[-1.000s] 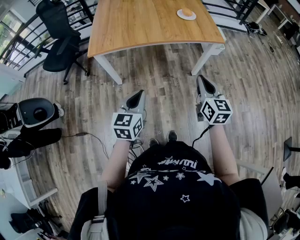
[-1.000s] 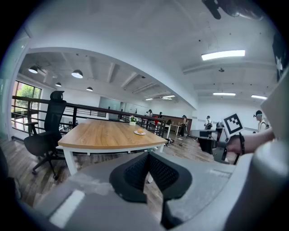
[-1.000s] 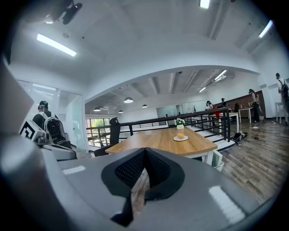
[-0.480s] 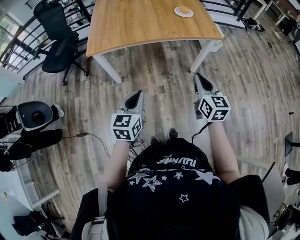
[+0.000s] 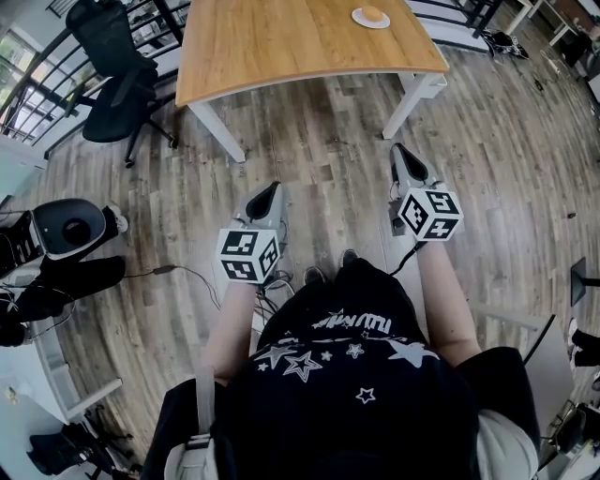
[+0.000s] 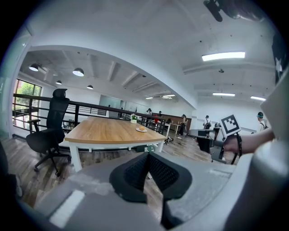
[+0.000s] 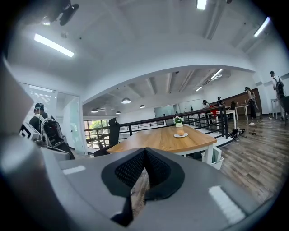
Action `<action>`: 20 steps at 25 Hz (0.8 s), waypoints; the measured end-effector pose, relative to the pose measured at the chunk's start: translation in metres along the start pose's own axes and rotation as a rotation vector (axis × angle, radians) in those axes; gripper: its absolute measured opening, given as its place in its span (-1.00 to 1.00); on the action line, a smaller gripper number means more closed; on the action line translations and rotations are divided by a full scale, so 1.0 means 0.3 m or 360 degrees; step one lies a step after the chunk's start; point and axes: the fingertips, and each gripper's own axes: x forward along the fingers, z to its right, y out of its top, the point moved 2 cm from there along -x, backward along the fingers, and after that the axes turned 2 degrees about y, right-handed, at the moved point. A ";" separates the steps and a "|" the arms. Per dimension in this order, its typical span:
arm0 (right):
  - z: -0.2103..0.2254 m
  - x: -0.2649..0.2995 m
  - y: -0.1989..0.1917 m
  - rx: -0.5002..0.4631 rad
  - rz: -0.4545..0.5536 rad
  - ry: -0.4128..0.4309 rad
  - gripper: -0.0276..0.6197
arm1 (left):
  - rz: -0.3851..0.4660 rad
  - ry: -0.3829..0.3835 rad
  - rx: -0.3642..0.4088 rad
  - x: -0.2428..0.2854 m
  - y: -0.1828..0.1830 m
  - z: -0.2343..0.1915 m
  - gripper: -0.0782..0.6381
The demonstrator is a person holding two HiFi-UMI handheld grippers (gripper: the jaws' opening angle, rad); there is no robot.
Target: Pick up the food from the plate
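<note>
Open-plan office w/ desk (image 5: 300, 47), swivel chair (image 5: 117, 75), strip lights (image 6: 223, 56)

Wooden table (image 5: 300, 42) on a plank floor (image 5: 319, 178).
Stands on white legs; carries a white plate (image 5: 372, 17) near the far right corner and a small potted plant (image 7: 179, 121) just behind it at the far edge. Down on the planks: a black office chair (image 5: 117, 70) beside the table's left end, a white bin (image 7: 216, 155) by the right-hand leg, a thin black cable (image 5: 178, 273) lying well apart from the table.
</note>
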 end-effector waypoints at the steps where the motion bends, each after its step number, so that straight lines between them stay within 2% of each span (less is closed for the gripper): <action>1: -0.005 -0.002 -0.012 0.0002 -0.0003 -0.0006 -0.91 | -0.0005 -0.0003 0.0004 -0.003 -0.008 -0.007 -0.78; 10: -0.011 0.023 -0.031 0.0001 -0.0015 -0.0050 -0.91 | -0.0042 0.0010 0.0005 -0.005 -0.038 -0.054 -0.78; 20: 0.066 0.227 -0.002 -0.0004 -0.0031 -0.0013 -0.91 | -0.0033 0.0090 -0.0030 0.124 0.018 -0.146 -0.78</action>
